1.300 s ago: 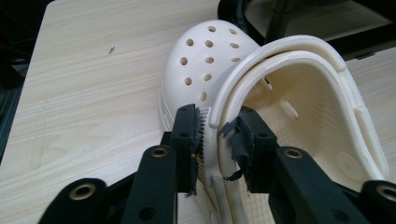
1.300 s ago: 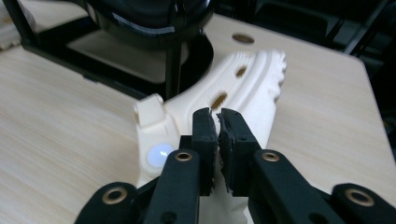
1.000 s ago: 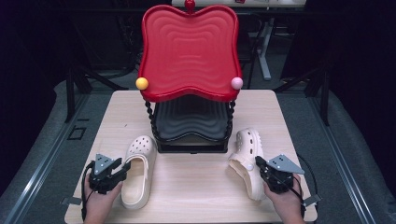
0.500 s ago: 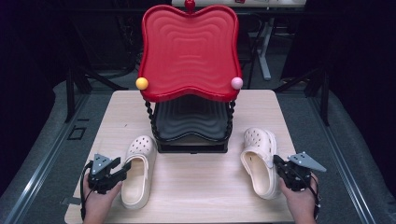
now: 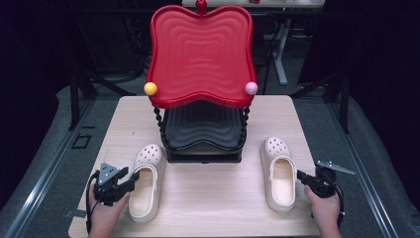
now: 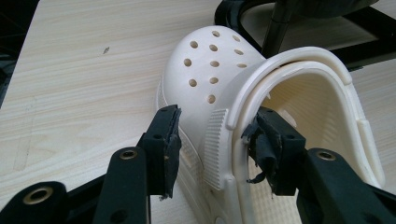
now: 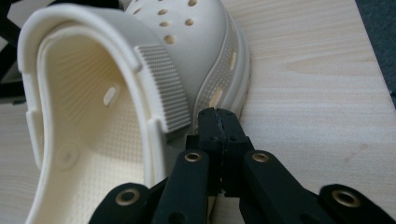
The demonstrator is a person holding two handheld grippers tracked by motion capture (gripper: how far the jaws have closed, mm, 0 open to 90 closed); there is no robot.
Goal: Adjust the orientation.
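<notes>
scene: wooden table (image 5: 208,208), red-and-black two-tier rack (image 5: 200,59) at the back centre, one cream clog on each side in front of it
left clog (image 5: 145,183): flat on its sole, toe toward the rack, just left of the rack's base
right clog (image 5: 279,173): upright too, toe away from the person, just right of the rack's base, well apart from the left clog
left gripper (image 6: 215,140): jaws straddle the left clog's side wall at the strap pivot, one pad outside, one inside the opening; they have just been opening with the wall between them, the outer pad stands clear of it (inner pad looks close to the rim or on it, can't tell) – released, not grasping
right gripper (image 7: 219,121): jaws clenched together on nothing, tips just beside the right clog's outer sole edge
step (judgement): both clogs look set down, hands letting go or backing off
risk 1: left inner jaw sits inside the shoe, so a sideways or upward pull could hook the rim and drag or tip the clog
risk 2: frayed pad tape on the left jaw could snag the ribbed strap pivot
risk 3: right tips sit so near the sole that a forward nudge would skew that clog out of line
</notes>
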